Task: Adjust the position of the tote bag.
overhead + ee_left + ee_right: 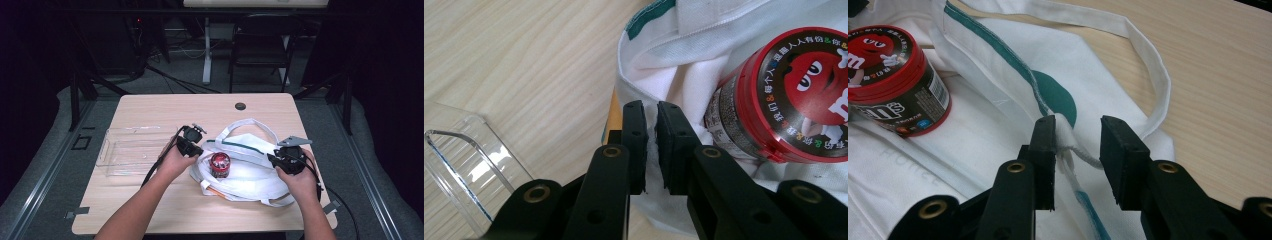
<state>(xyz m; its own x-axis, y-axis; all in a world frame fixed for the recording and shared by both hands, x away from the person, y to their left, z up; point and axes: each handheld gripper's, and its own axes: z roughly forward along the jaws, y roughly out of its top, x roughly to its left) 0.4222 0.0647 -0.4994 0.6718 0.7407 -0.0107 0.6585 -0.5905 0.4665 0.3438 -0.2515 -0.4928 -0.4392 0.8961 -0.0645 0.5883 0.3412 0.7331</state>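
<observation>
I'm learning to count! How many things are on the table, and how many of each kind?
White tote bag: 1
Red-lidded M&M's candy jar: 1
Clear plastic tray: 1
Handheld grippers: 2, the left gripper and the right gripper
Total: 5

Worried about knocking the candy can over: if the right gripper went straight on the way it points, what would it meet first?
Probably not the can. The right gripper points along the white tote bag; its open jaws already straddle a fold of cloth, so it meets more bag first. The red-lidded candy can sits off to the side, though depth is unclear.
</observation>
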